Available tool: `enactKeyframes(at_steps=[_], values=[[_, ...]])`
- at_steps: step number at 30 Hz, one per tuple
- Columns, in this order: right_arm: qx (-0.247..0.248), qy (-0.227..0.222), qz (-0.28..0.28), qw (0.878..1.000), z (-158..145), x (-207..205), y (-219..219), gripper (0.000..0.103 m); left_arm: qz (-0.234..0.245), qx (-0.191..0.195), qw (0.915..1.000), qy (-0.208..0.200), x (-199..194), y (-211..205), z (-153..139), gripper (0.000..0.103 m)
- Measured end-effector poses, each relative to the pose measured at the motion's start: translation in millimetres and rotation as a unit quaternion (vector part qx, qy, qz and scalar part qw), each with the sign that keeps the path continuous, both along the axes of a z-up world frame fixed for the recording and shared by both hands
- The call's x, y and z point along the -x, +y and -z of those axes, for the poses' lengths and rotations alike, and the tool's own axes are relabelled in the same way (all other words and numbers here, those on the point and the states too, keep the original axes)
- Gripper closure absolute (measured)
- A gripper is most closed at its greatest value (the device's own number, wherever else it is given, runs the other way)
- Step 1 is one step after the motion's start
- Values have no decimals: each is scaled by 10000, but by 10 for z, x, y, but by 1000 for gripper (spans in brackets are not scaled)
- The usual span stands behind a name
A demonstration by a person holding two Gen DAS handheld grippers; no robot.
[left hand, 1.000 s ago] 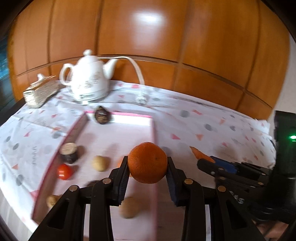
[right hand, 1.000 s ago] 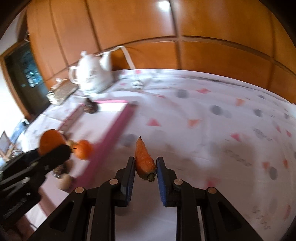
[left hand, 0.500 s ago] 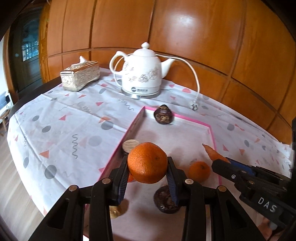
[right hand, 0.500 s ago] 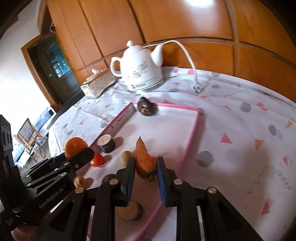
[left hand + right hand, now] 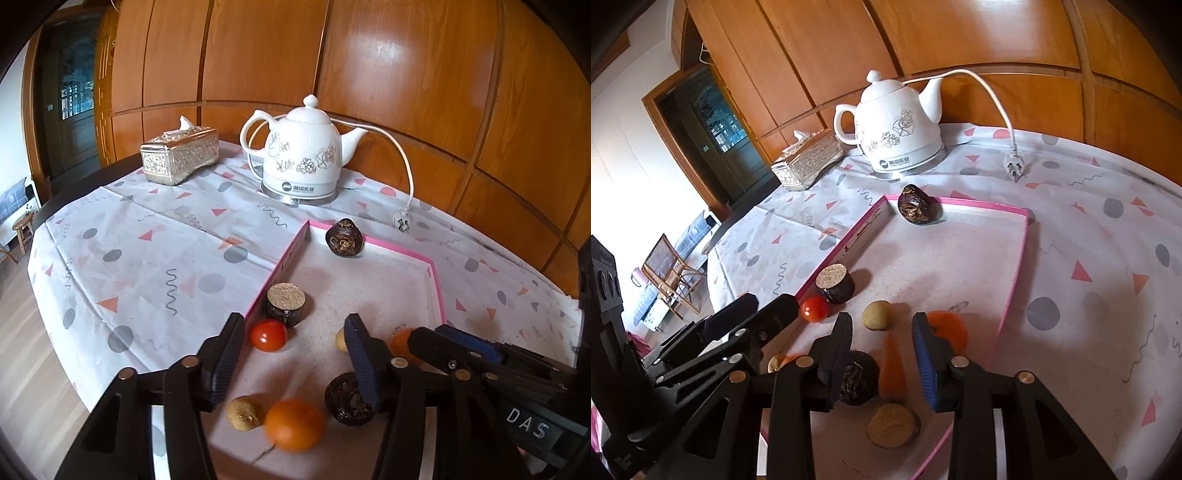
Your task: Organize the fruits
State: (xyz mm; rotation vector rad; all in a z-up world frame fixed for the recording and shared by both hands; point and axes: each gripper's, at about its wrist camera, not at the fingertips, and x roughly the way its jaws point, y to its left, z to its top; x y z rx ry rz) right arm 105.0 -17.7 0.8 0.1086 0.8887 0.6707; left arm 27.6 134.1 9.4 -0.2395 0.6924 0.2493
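A: Where does the left gripper (image 5: pixel 291 363) stand?

B: Over the near end of the pink-rimmed tray (image 5: pixel 439 291), and its jaws have just been opening. They are spread apart with nothing pressed between the pads. The orange (image 5: pixel 294 424) lies loose on the tray floor below them, just beside a small tan fruit (image 5: pixel 243 412) on one side and a dark wrinkled fruit (image 5: pixel 345 404) on the other.

A: And the right gripper (image 5: pixel 882 358)?

B: Its jaws have just been opening too. The carrot (image 5: pixel 892 369) is between the pads but neither pad presses on it; it lies on the tray with its tip pointing away from the camera. A second orange fruit (image 5: pixel 947 326) sits behind the blue pad, near the tray's right rim.

A: What else is in the tray?

B: A red tomato (image 5: pixel 268 335) close to the left rim, a dark cylinder with a pale top (image 5: pixel 285 303) just behind it and touching the rim, a round tan fruit (image 5: pixel 877 314) in the middle, another dark wrinkled fruit (image 5: pixel 344 242) in the far corner, and a flat tan piece (image 5: pixel 893 424) at the near edge.

A: And around the tray?

B: A patterned tablecloth (image 5: pixel 147 258), a white kettle (image 5: pixel 303 155) with its cord and plug (image 5: pixel 1014 166) lying unplugged, and a silver tissue box (image 5: pixel 180 155) at the far left, all before a wooden panelled wall (image 5: pixel 406 74)
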Motion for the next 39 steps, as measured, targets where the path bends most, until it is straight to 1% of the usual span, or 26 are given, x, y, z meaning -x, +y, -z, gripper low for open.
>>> enactKeyframes(at_steps=[1,3,5,8,10,12,20,27,33,35,39], values=[[39,-48,69,10000,-9,25,-25,69,4,2,10000,-24,16,-7,-15,42],[133,-182,268,9994,-29,86,-84,69,-31,-15,10000,-70,59,-14,-43,35],[275,-340,457,9980,-53,152,-130,66,-22,-29,10000,-84,97,-41,-65,29],[528,-581,719,9943,-78,259,-192,66,-35,-86,9999,-108,153,-78,-97,21],[672,-709,875,9914,-80,330,-237,66,-47,-150,9998,-143,196,-104,-118,18],[764,-737,955,9897,-62,380,-268,66,-39,-194,9997,-155,234,-131,-133,12],[1011,-876,1077,9851,-17,539,-320,66,-78,-238,9994,-252,347,-202,-188,0],[1040,-909,1082,9845,-18,594,-327,66,-104,-307,9992,-252,379,-253,-213,0],[1063,-918,1084,9841,-8,622,-316,66,-242,-470,9985,-146,371,-276,-201,0],[1076,-942,1075,9839,-10,631,-313,66,-243,-430,9986,-186,385,-272,-200,0],[1080,-970,1061,9837,-12,633,-310,66,-357,-556,9976,-228,401,-287,-216,0]])
